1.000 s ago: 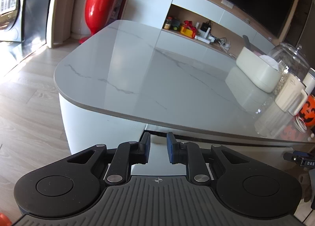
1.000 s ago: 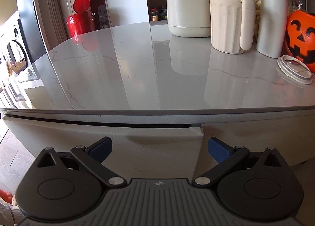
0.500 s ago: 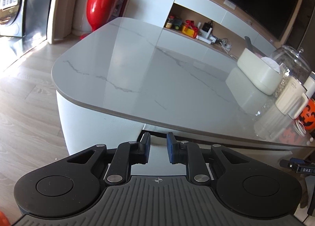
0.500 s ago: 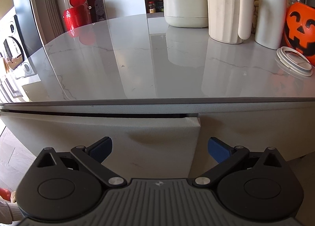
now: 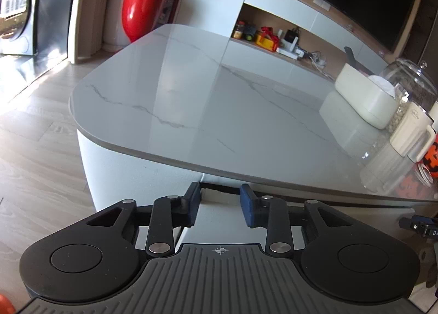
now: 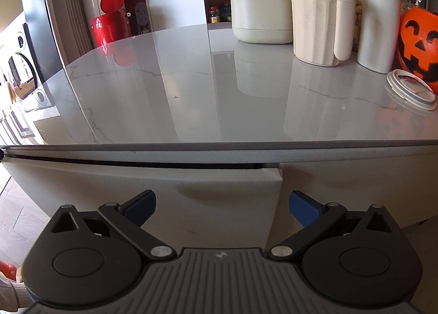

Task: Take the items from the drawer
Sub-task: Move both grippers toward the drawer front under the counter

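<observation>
The white drawer front [image 6: 137,188] sits just under the grey marble table top [image 6: 191,89] and is pulled out a little. A thin dark gap [image 6: 137,162] shows above it, and its right end stands proud of the neighbouring panel. The inside of the drawer is hidden. My right gripper [image 6: 221,204] is wide open in front of the drawer face, near its right end. My left gripper [image 5: 220,204] is at the drawer's left end [image 5: 216,221]. Its blue pads [image 5: 247,208] are parted a little, with nothing clamped between them.
On the table's right side stand a cream bowl [image 6: 261,13], a cream jug [image 6: 320,21], a tall white bottle [image 6: 380,13], an orange pumpkin bucket [image 6: 418,46] and a flat lid [image 6: 410,92]. A glass jar [image 5: 410,87] stands behind them. A red bin [image 5: 142,7] stands on the wooden floor beyond.
My left gripper's fingers have spread from a narrow gap to a wider one. The drawer front has come out slightly. The right gripper stays wide open.
</observation>
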Demonstrator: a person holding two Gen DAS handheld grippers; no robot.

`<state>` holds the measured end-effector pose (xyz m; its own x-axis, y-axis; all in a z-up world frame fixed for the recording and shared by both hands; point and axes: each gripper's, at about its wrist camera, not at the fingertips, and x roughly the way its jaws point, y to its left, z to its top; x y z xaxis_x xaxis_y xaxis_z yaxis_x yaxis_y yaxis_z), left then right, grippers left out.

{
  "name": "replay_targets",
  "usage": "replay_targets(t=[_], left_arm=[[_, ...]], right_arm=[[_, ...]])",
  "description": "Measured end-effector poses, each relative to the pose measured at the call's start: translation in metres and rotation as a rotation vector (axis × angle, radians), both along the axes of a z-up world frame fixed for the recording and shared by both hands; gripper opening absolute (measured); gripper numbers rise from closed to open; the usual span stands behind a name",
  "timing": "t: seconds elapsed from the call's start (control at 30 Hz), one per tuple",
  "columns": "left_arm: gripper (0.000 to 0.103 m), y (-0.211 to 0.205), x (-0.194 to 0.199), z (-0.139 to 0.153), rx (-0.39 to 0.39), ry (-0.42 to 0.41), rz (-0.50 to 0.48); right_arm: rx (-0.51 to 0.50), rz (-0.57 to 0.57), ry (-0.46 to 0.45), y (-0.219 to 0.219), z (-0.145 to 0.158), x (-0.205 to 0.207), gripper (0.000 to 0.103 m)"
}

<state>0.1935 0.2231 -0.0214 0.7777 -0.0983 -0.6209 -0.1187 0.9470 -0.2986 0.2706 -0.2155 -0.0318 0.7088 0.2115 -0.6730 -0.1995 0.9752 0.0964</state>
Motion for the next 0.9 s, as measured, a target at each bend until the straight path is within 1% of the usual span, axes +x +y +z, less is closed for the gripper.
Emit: replay_targets(t=[0.07,0.1,0.13,0.17,0.2,0.23,0.27,0.33,0.37,0.47,0.5,0.6,0.67,0.73,0.8,0.9], left_arm=[[0.059,-0.005,0.003,-0.003,-0.003,0.024,-0.03],[0.063,-0.008,0.003,-0.004,0.002,0.032,-0.047],[0.069,-0.01,0.003,-0.006,0.001,0.041,-0.065],[0.07,-0.011,0.002,-0.008,-0.012,0.05,-0.084],[0.063,-0.012,0.002,-0.01,-0.07,0.055,-0.136],[0.048,-0.014,0.002,-0.012,-0.113,0.055,-0.17],[0.038,-0.02,0.001,-0.012,-0.103,0.043,-0.186],[0.037,-0.028,-0.002,-0.008,0.011,0.017,-0.177],[0.037,-0.027,-0.002,-0.007,0.034,0.01,-0.153],[0.037,-0.011,-0.005,-0.002,-0.013,-0.003,-0.07],[0.037,-0.006,-0.007,0.0,-0.018,-0.012,-0.044],[0.037,0.005,-0.014,0.003,0.008,-0.033,0.038],[0.037,0.01,-0.013,0.002,0.0,-0.028,0.079],[0.037,0.011,-0.01,0.0,-0.007,-0.014,0.083],[0.037,0.006,-0.005,0.0,0.006,-0.012,0.065],[0.037,0.0,0.004,0.001,0.025,-0.007,0.043]], right_arm=[[0.008,0.002,-0.013,0.001,0.002,0.001,0.103],[0.011,0.001,-0.017,0.001,0.003,0.002,0.103],[0.015,0.0,-0.016,0.001,0.003,0.003,0.103],[0.019,-0.004,-0.01,0.0,0.002,0.005,0.103],[0.023,-0.011,-0.003,0.0,0.001,0.007,0.103],[0.025,-0.016,0.004,-0.001,-0.001,0.009,0.103],[0.026,-0.021,0.009,-0.001,-0.002,0.012,0.103],[0.041,-0.012,0.017,-0.003,-0.004,0.015,0.103],[0.043,-0.009,0.017,-0.003,-0.004,0.015,0.103],[0.043,-0.002,0.009,-0.004,-0.005,0.015,0.103],[0.042,0.001,0.006,-0.004,-0.005,0.015,0.103],[0.063,-0.003,0.006,-0.006,-0.003,0.014,0.103],[0.09,-0.012,0.004,-0.008,-0.001,0.014,0.103],[0.134,-0.038,-0.02,-0.012,0.004,0.013,0.103],[0.16,-0.07,-0.025,-0.015,0.008,0.017,0.103],[0.172,-0.097,0.035,-0.013,0.002,0.029,0.103]])
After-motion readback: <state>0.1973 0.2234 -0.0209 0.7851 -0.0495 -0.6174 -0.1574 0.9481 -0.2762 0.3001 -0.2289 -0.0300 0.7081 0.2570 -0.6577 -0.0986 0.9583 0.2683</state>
